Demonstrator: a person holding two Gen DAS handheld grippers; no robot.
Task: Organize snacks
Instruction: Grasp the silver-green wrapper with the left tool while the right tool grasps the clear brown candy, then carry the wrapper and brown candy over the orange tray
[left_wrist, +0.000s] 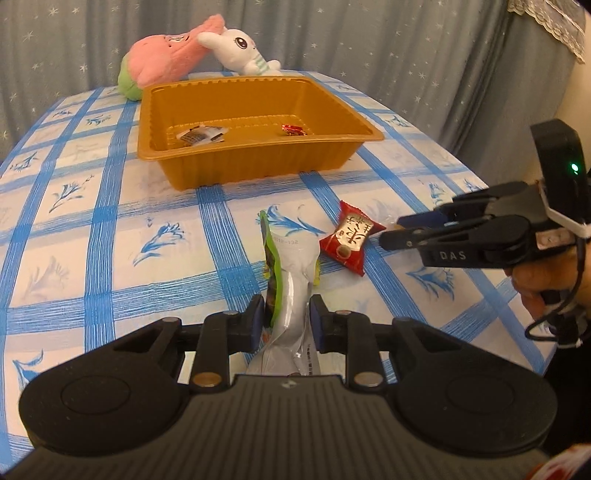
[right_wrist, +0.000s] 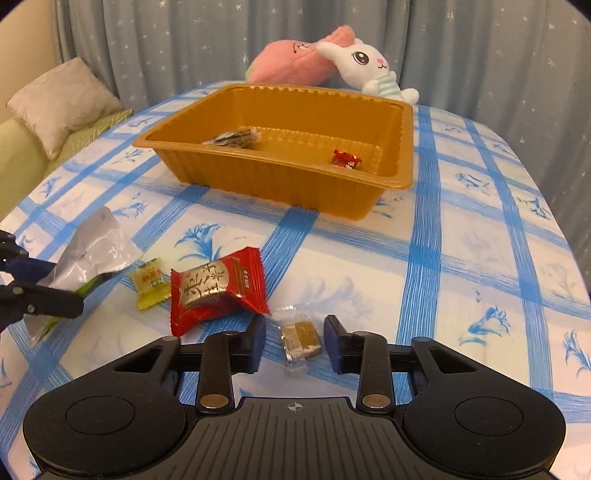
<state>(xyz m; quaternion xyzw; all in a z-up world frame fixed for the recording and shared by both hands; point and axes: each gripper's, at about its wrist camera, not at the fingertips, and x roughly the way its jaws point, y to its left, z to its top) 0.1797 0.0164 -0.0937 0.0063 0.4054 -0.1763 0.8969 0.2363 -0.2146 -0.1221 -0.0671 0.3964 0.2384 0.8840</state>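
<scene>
My L fingers (left_wrist: 258, 321) clamp a silver pouch (left_wrist: 291, 280); R gripper (right_wrist: 294, 341) sits unclenched w/ clear-wrapped brown candy (right_wrist: 299, 338) between, pads not touching.

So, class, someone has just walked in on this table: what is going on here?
A person is sorting snacks into the gold tray, working a gripper in each hand. The left gripper is shut on a silver and green packet. The right gripper has its jaws either side of a small clear-wrapped brown candy, not yet pressing it. A red packet and a yellow-green candy lie on the checked tablecloth. Two snacks already lie in the tray.
</scene>
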